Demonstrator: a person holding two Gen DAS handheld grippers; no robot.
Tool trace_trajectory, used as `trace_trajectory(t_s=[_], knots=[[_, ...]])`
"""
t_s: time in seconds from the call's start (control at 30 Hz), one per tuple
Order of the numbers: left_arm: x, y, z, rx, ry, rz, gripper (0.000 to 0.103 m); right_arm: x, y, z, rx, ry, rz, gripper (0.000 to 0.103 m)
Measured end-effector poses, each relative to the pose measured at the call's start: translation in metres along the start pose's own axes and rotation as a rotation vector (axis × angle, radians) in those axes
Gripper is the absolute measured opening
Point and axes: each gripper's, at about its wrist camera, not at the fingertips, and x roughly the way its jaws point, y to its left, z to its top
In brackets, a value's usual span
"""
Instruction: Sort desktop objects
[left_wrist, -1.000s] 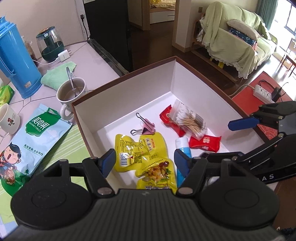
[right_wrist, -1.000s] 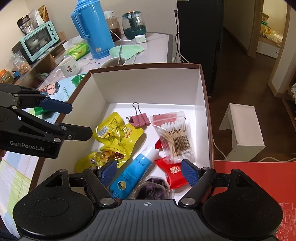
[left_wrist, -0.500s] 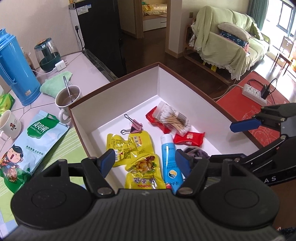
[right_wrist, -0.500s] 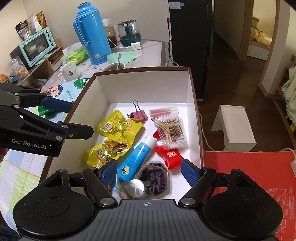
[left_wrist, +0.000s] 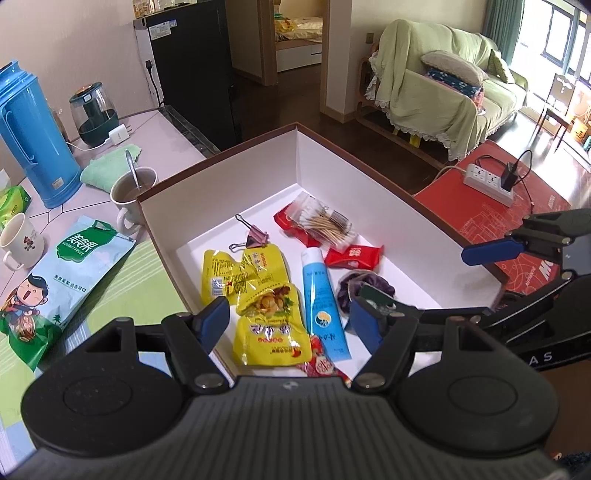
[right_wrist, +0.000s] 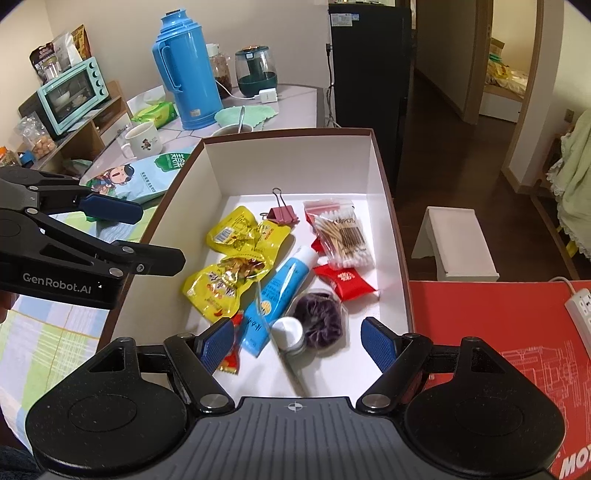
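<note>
- The box (right_wrist: 384, 206) sits at the table's edge, holding the sorted lot: yellow snack packs (right_wrist: 236, 258), blue tube (right_wrist: 280, 291), cotton swabs (right_wrist: 343, 240), pink clip (right_wrist: 282, 214), red sachets (right_wrist: 345, 278), purple scrunchie (right_wrist: 321, 319) and a small jar (right_wrist: 288, 332).
- Left gripper (left_wrist: 290, 321) hovers over the box's near end, fingers apart, nothing between them.
- Right gripper (right_wrist: 297, 341) hangs above jar and scrunchie, jaws wide, empty too.
- Outside on the table: a snack bag (left_wrist: 62, 277), two mugs (left_wrist: 131, 192), a blue flask (left_wrist: 33, 136).
- My read: the box looks filled. For any next pick, stay clear of the rim and come straight down, keeping the two grippers apart.
</note>
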Motion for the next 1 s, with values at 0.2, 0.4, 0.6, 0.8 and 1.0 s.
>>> trace_trajectory(t_s=[0.2,0.4,0.6,0.8,1.0], knots=[[-0.019,0.002,-0.016,0.006,-0.024,-0.012,0.069,-0.014,0.017,-0.012,0.012,-0.025,-0.030,0.079],[-0.046,0.012,-0.034,0.004,-0.063,-0.035,0.069,-0.029,0.042,-0.021,0.023,-0.061,-0.055,0.079],[-0.072,0.033,-0.057,0.006,-0.092,-0.046,0.071,-0.033,0.075,-0.029,0.028,-0.096,-0.072,0.079],[-0.091,0.057,-0.081,0.017,-0.102,-0.051,0.072,-0.032,0.109,-0.036,0.048,-0.113,-0.091,0.079],[-0.106,0.067,-0.094,0.049,-0.125,-0.068,0.078,-0.032,0.129,-0.046,0.103,-0.115,-0.112,0.079]])
